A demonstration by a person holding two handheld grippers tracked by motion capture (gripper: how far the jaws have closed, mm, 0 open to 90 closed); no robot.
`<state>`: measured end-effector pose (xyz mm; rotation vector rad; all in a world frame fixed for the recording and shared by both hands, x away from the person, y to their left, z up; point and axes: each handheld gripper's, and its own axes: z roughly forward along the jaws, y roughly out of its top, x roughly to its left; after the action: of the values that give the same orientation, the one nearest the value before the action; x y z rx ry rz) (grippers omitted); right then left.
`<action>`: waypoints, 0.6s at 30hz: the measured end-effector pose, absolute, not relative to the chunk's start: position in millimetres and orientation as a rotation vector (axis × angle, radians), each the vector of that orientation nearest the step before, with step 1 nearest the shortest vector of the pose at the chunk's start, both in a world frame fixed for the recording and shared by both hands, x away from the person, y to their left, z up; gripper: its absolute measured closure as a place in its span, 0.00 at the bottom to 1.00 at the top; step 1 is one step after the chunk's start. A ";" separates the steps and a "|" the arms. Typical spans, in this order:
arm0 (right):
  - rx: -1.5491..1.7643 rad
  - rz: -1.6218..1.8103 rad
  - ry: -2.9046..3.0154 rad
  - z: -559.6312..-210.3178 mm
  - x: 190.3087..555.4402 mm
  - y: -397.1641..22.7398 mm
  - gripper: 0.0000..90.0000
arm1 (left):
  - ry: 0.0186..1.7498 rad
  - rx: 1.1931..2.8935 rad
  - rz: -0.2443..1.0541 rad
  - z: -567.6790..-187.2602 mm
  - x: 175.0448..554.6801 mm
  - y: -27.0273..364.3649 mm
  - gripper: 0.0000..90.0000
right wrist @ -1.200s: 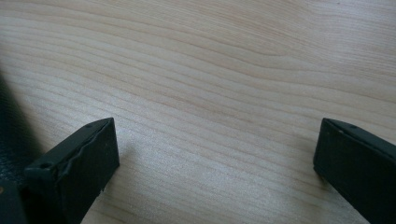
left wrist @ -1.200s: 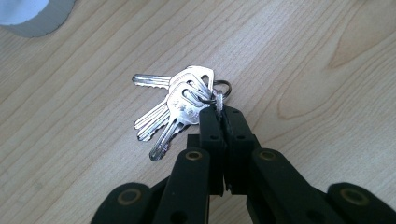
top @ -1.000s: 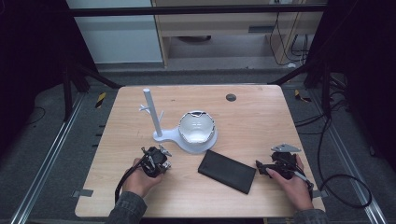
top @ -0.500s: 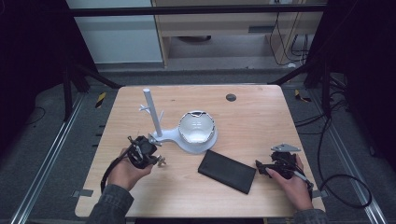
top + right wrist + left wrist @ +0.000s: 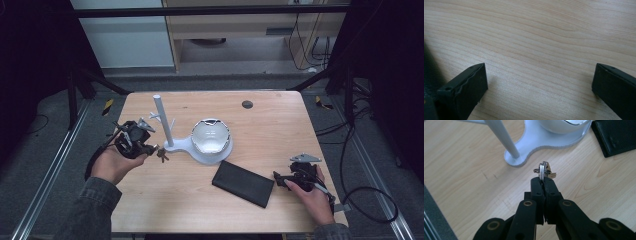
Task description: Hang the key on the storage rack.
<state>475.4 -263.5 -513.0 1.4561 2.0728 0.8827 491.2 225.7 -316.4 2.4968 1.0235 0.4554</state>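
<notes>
In the high view, the left hand-held gripper (image 5: 159, 150) sits at the left of the frame, raised off the wooden worktop (image 5: 280, 130) and clamped on a small bunch of keys (image 5: 162, 155) that hangs just left of the white stand's base. The left gripper view shows the two black jaws pressed together at the centre of the frame, with the keys (image 5: 544, 170) and their metal ring pinched edge-on between the tips, clear of the wood below. Just above them in that view lies the white stand (image 5: 534, 140), its thin post slanting up toward the upper left, and a black wallet (image 5: 619, 135) fills the upper right corner. In the high view the stand (image 5: 200, 147) carries a rounded white bowl near the middle of the frame, and the wallet (image 5: 243, 183) lies flat below and right of it. The right hand-held gripper (image 5: 278, 176) rests low at the lower right, just beside the wallet's right end; the right gripper view shows its jaws spread wide apart over bare wood, holding nothing.
</notes>
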 end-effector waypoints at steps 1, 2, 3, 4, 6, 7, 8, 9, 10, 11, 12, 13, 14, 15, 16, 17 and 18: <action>1.456 0.882 2.073 -513.0 475.3 -263.6 0.00 | 1.023 2.490 0.463 -312.0 491.4 226.7 0.98; 1.456 0.883 2.073 -513.0 475.3 -263.5 0.01 | 1.022 2.486 0.465 -308.0 491.6 227.8 0.98; 1.460 0.885 2.073 -512.8 475.1 -263.4 0.01 | 1.025 2.481 0.473 -304.5 491.7 228.6 0.98; 1.460 0.885 2.073 -512.8 475.1 -263.4 0.00 | 1.027 2.481 0.478 -301.3 491.9 229.5 0.98; 1.458 0.883 2.073 -512.9 475.2 -263.5 0.01 | 1.039 2.489 0.494 -295.1 492.5 230.8 0.98; 1.459 0.883 2.074 -512.9 475.1 -263.4 0.01 | 1.032 2.497 0.507 -291.7 493.3 231.7 0.98; 1.459 0.883 2.074 -512.9 475.1 -263.4 0.01 | 1.038 2.498 0.518 -288.3 493.4 232.3 0.98; 1.456 0.881 2.073 -513.0 475.2 -263.5 0.00 | 1.046 2.494 0.527 -284.5 493.2 233.3 0.98; 1.456 0.881 2.072 -513.1 475.2 -263.4 0.01 | 1.048 2.492 0.531 -281.1 493.4 234.6 0.98; 1.456 0.880 2.070 -513.1 475.1 -263.3 0.01 | 1.056 2.489 0.541 -278.1 493.6 235.7 0.98; 1.461 0.878 2.064 -513.1 474.7 -262.9 0.01 | 1.069 2.485 0.539 -275.7 493.8 237.3 0.98; 1.461 0.878 2.064 -513.1 474.7 -262.9 0.01 | 1.069 2.485 0.543 -273.8 494.7 239.1 0.98; 1.462 0.877 2.062 -513.1 474.5 -262.8 0.01 | 1.072 2.484 0.542 -272.3 495.5 240.7 0.98; 1.463 0.876 2.061 -513.1 474.5 -262.8 0.01 | 1.066 2.491 0.547 -271.0 496.6 242.4 0.98; 1.463 0.877 2.062 -513.1 474.5 -262.7 0.01 | 1.068 2.488 0.548 -270.3 497.2 243.6 0.98; 1.463 0.876 2.061 -513.1 474.5 -262.8 0.01 | 1.070 2.483 0.549 -269.6 497.8 245.0 0.98; 1.463 0.876 2.061 -513.1 474.5 -262.8 0.01 | 1.070 2.484 0.547 -269.0 498.7 246.2 0.98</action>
<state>474.5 -262.8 -513.1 1.4632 2.0614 0.8761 498.7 246.2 -269.0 2.4840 1.0695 0.5472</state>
